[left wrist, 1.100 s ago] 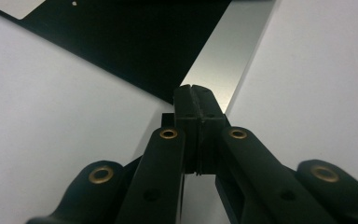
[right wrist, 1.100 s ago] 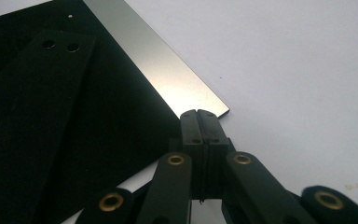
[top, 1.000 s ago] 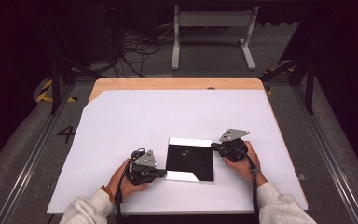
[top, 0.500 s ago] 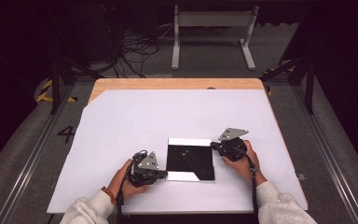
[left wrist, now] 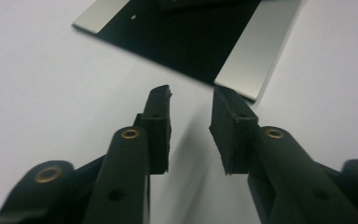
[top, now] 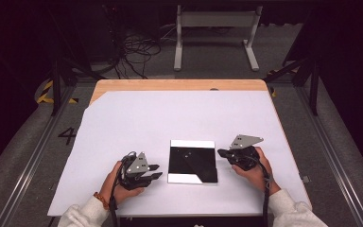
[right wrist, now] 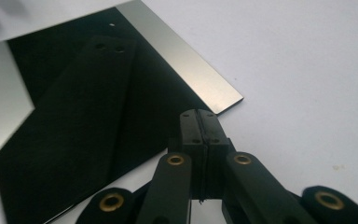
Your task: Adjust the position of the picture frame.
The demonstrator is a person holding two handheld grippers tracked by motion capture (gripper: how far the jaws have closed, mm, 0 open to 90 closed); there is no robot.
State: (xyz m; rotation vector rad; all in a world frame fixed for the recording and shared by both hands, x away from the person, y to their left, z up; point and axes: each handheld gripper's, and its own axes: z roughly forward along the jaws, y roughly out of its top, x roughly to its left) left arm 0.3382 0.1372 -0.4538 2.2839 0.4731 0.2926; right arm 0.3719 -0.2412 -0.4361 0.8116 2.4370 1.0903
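A square, mirror-like dark plate (top: 192, 161) with bright strips along its edges lies flat on the white table (top: 170, 118). My left gripper (top: 157, 171) rests just left of it, jaws open and empty; in the left gripper view its tips (left wrist: 191, 100) point at the plate's near corner (left wrist: 186, 42) with a small gap between. At the plate's right edge, my right gripper (top: 220, 152) is shut with nothing between its jaws. In the right gripper view the closed tips (right wrist: 199, 116) sit right at the edge of the plate (right wrist: 88, 93).
The white sheet covers a wooden tabletop whose far edge (top: 179, 84) shows. Beyond the table are cables (top: 137, 52) and a metal stand (top: 215, 33) on the floor. Wide bare table surface lies behind the plate.
Both hands have shifted only slightly beside the plate. The plate has not moved.
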